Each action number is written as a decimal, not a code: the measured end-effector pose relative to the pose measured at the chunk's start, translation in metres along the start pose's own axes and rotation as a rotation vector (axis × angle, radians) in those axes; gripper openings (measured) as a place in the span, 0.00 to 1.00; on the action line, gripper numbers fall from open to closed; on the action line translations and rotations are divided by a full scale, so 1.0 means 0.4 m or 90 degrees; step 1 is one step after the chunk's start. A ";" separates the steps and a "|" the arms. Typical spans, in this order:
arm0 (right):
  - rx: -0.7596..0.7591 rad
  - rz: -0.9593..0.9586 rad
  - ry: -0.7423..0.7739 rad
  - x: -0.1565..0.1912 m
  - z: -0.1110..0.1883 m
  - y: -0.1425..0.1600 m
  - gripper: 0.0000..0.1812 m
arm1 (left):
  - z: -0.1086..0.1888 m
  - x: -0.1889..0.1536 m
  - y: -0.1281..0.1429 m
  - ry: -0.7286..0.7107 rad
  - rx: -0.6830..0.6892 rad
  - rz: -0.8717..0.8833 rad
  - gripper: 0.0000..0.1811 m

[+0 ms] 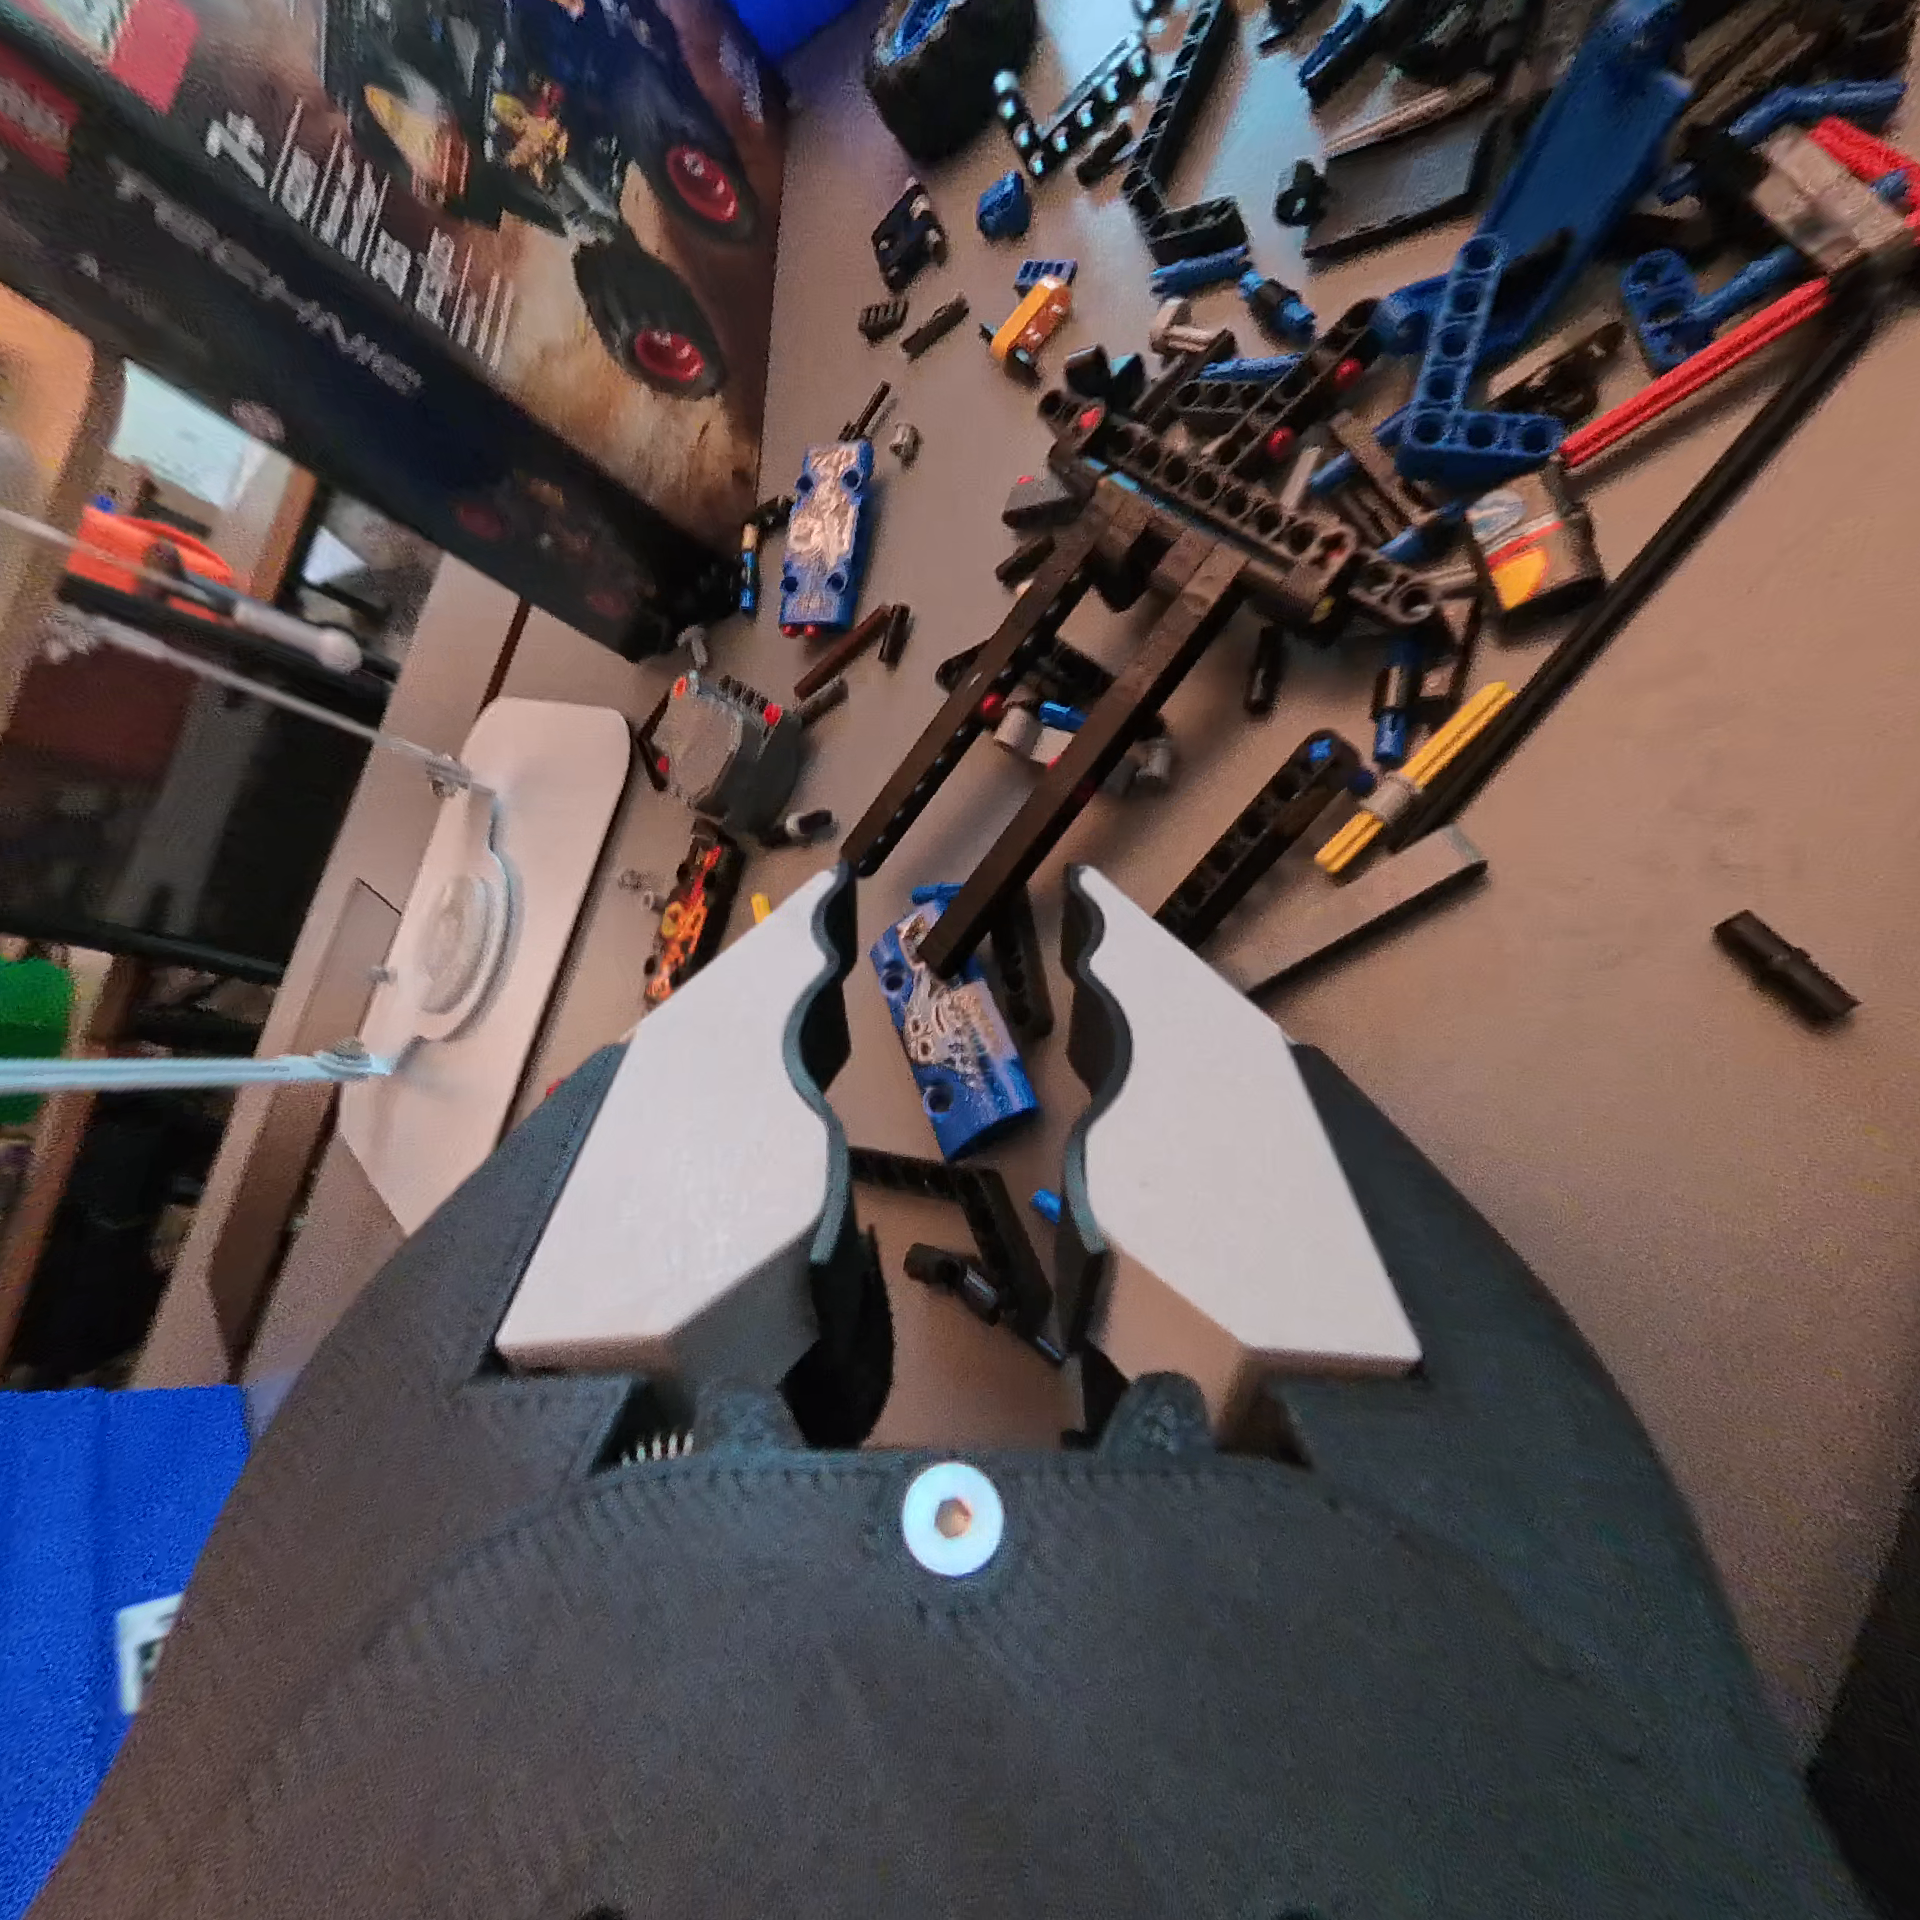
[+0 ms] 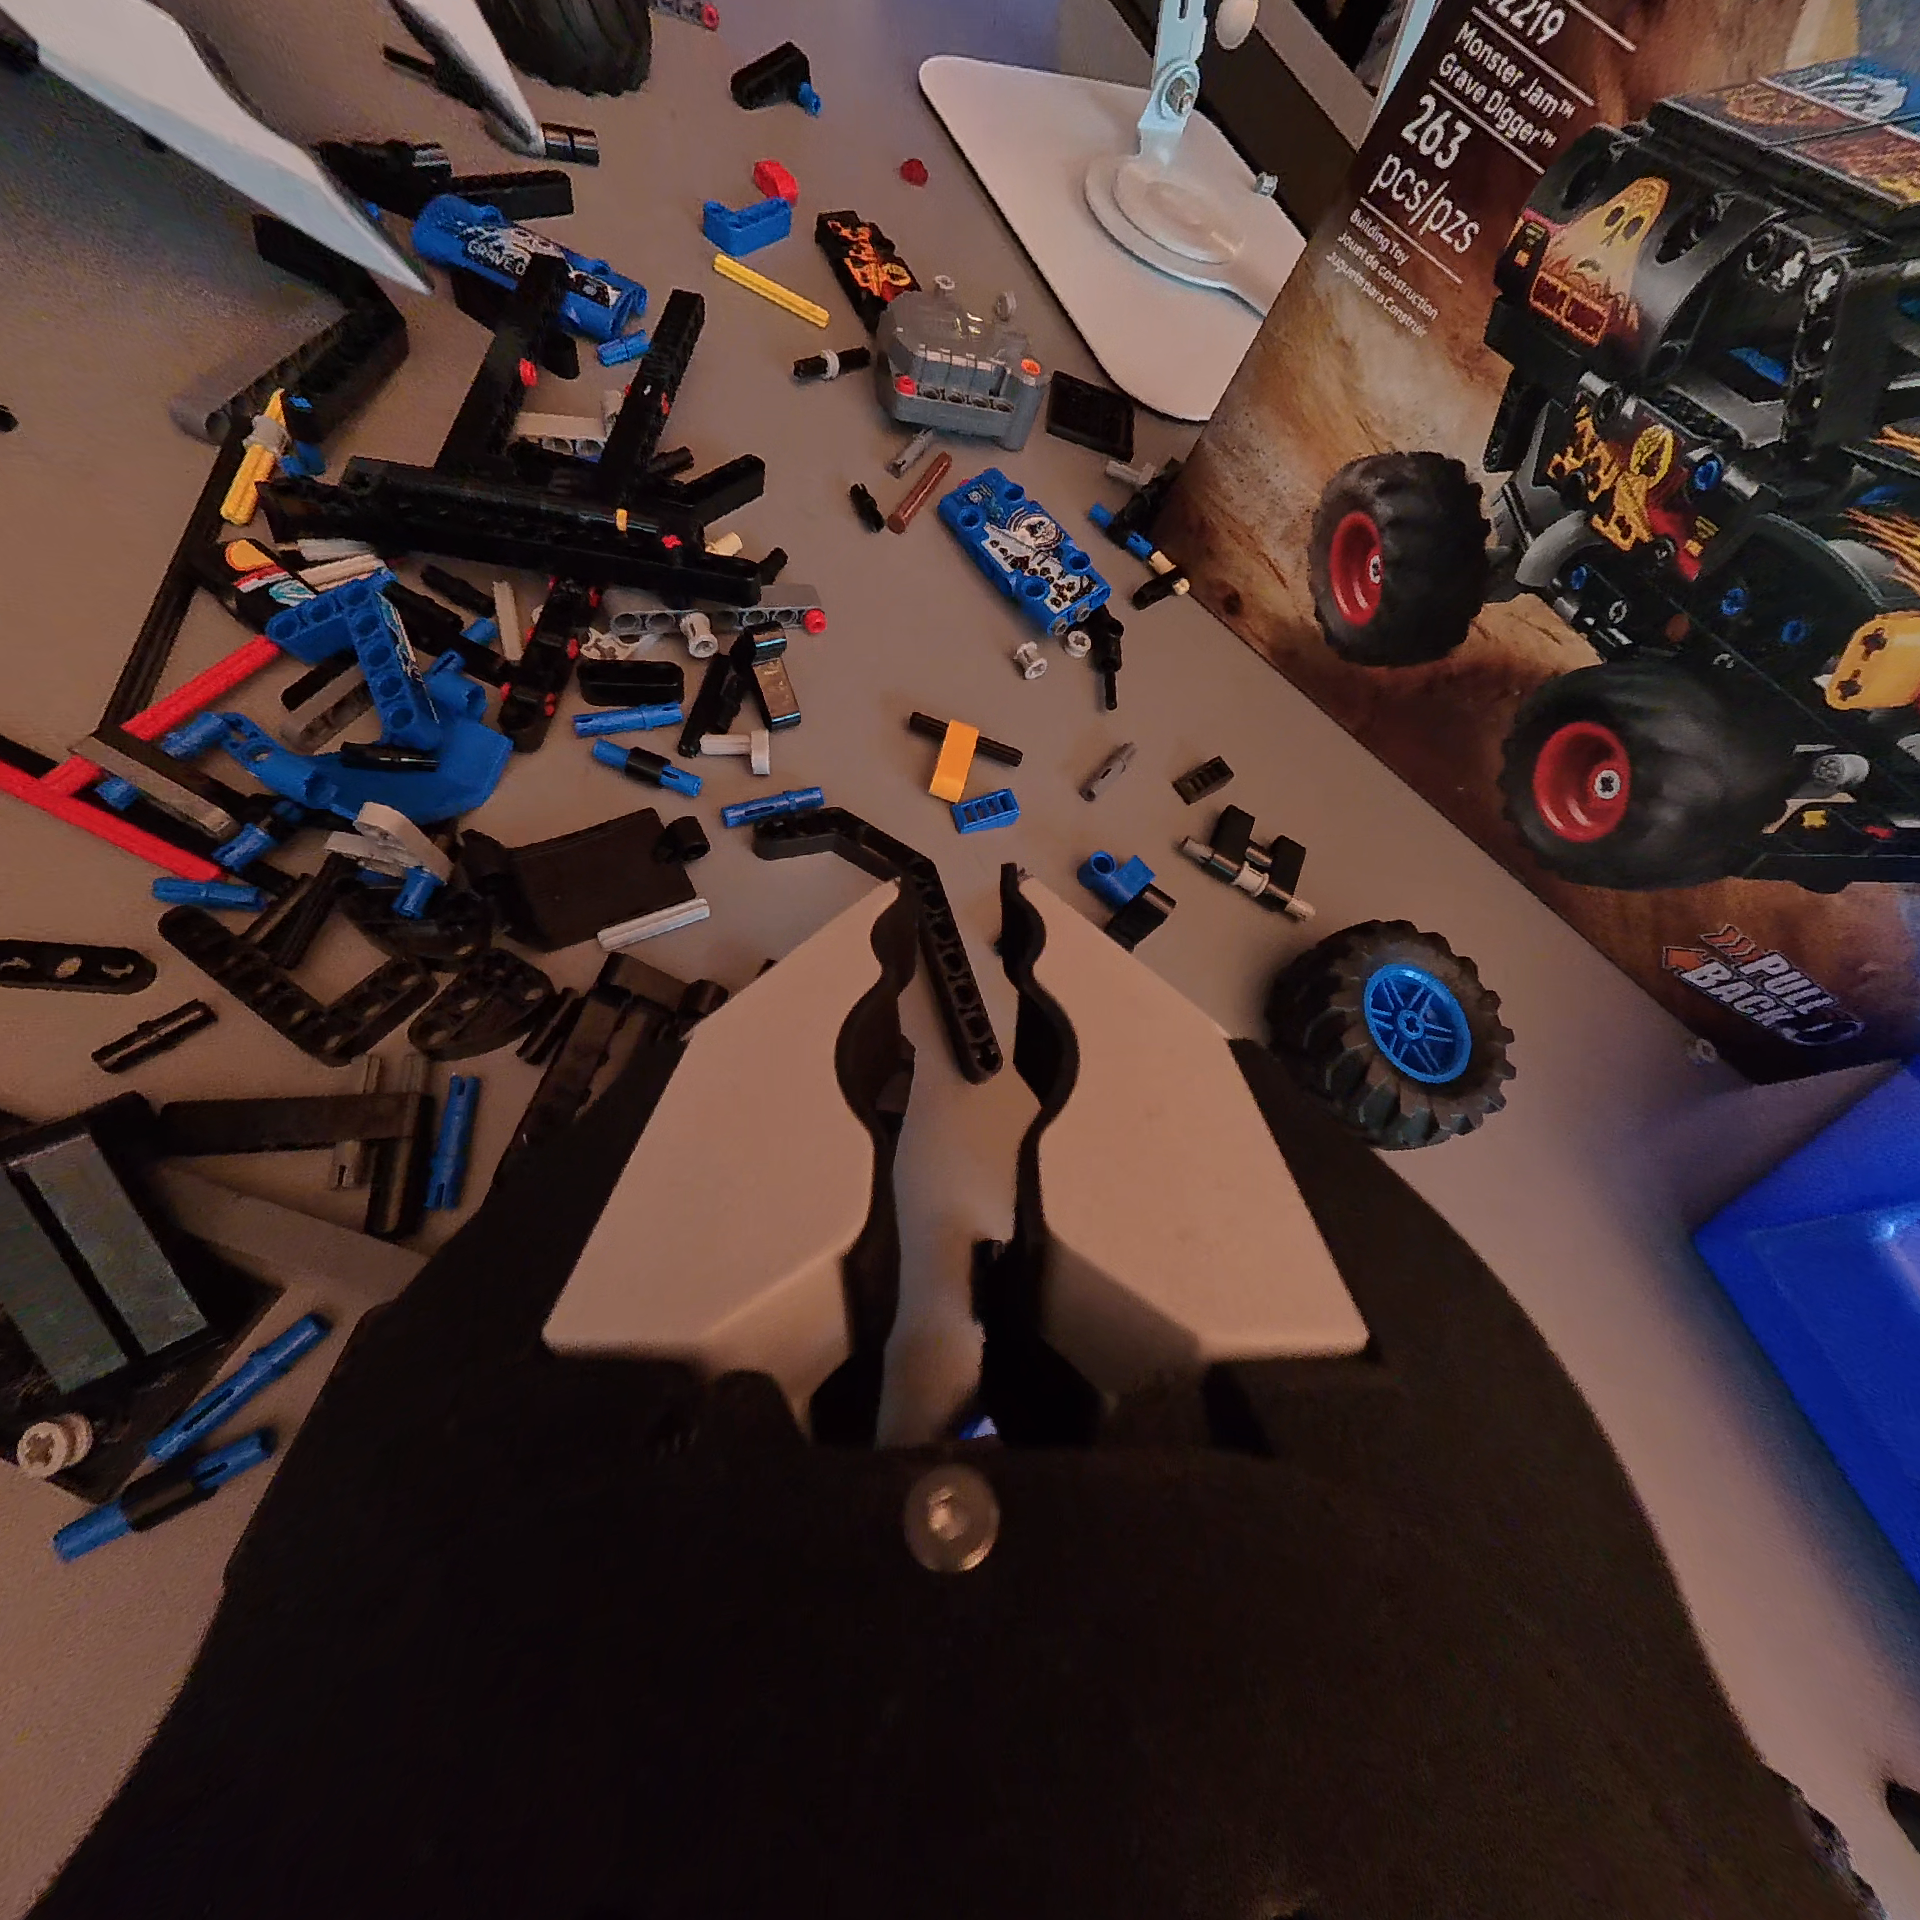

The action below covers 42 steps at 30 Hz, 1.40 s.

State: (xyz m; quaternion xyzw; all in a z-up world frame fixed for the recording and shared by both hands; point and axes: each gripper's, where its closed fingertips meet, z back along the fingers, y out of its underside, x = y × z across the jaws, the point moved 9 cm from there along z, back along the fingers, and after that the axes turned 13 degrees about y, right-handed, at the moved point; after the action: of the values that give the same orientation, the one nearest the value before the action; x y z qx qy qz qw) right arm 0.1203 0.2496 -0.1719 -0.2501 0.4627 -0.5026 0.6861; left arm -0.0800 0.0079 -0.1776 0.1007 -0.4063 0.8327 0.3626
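Observation:
My left gripper (image 1: 961, 883) is open above a grey table (image 1: 1610, 1143). Between its white fingers lies a blue printed panel (image 1: 956, 1039) under the end of a long black beam frame (image 1: 1049, 748). In the right wrist view its fingers (image 2: 208, 125) hang over the same blue panel (image 2: 520, 255). My right gripper (image 2: 956, 883) stands narrowly open. A black angled beam (image 2: 940, 945) lies on the table between its jaws, close by the left finger and apart from the right one.
Loose black, blue and red toy building parts (image 2: 436, 644) cover the table. A toy truck box (image 2: 1558, 520) stands at the right edge, beside a white stand base (image 2: 1091, 229). A tyre with a blue hub (image 2: 1392, 1029), a blue bin (image 2: 1829, 1299) and a grey motor block (image 2: 956, 374) lie nearby.

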 end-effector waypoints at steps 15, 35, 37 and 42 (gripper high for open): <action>-0.008 0.036 -0.004 0.029 -0.002 -0.017 0.08 | -0.109 0.070 -0.053 0.280 0.078 -0.002 0.26; -0.028 0.011 -0.020 0.024 -0.003 -0.011 0.08 | 0.059 0.140 -0.002 0.154 -0.053 0.017 0.03; -0.028 0.010 -0.021 0.025 -0.004 -0.011 0.08 | 0.099 0.153 0.015 0.139 -0.058 0.030 0.03; -0.025 0.009 -0.024 0.024 -0.005 -0.010 0.08 | 0.188 0.156 0.076 0.068 -0.050 0.040 0.02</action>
State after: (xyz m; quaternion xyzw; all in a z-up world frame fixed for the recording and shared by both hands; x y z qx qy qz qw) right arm 0.1173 0.2394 -0.1733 -0.2699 0.4612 -0.4838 0.6931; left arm -0.1550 -0.0280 -0.1183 0.0290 -0.4212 0.8313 0.3615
